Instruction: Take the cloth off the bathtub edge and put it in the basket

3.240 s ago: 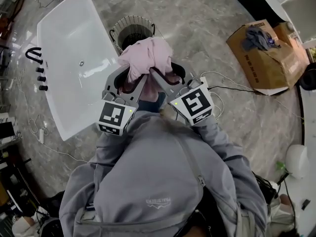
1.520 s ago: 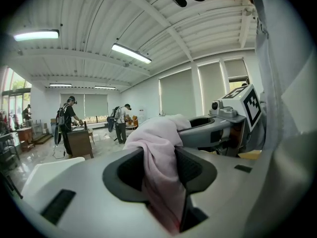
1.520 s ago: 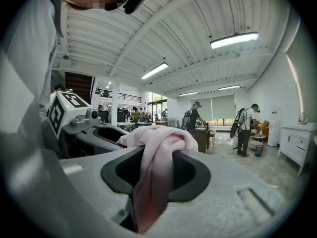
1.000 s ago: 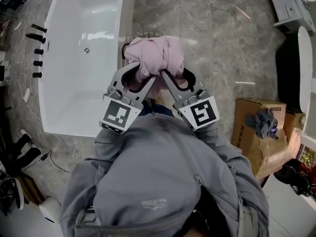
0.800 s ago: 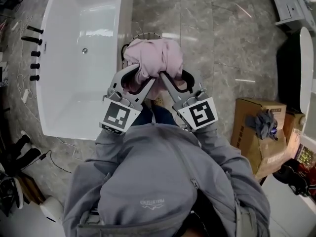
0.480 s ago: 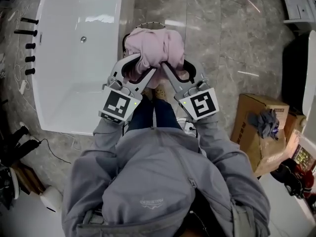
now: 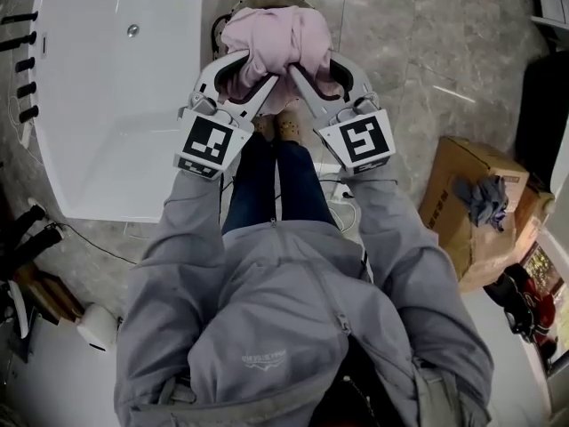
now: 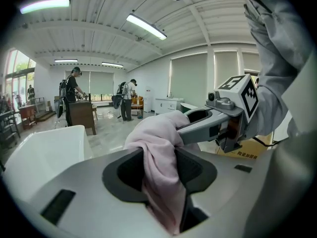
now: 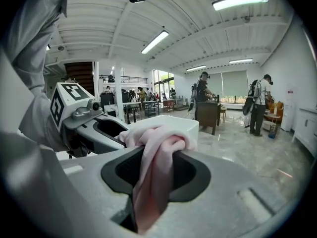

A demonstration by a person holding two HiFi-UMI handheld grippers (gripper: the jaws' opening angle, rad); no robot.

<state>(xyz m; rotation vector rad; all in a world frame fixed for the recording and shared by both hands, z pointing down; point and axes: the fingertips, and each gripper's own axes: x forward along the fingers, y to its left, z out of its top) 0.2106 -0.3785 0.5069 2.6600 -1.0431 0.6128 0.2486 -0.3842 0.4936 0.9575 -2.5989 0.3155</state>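
A pink cloth [image 7: 277,38] hangs bunched between both grippers, directly over the wire basket [image 7: 233,9], whose rim peeks out behind it. My left gripper [image 7: 252,71] is shut on the cloth's left part, and my right gripper [image 7: 298,71] is shut on its right part. In the left gripper view the pink cloth [image 8: 159,167] runs down between the jaws, with the right gripper [image 8: 220,118] just beyond. In the right gripper view the same cloth [image 9: 151,175] is pinched the same way. The white bathtub [image 7: 98,96] lies to the left of the basket.
Black taps [image 7: 22,60] line the tub's far left rim. A cardboard box [image 7: 471,203] with a grey rag stands at the right. Cables [image 7: 342,207] trail on the marble floor by the person's feet. Other people stand far off in the room [image 8: 74,95].
Both grippers have carried the cloth forward, toward the top of the view, and it now sits over the basket, hiding most of it. The grip on the cloth is unchanged.
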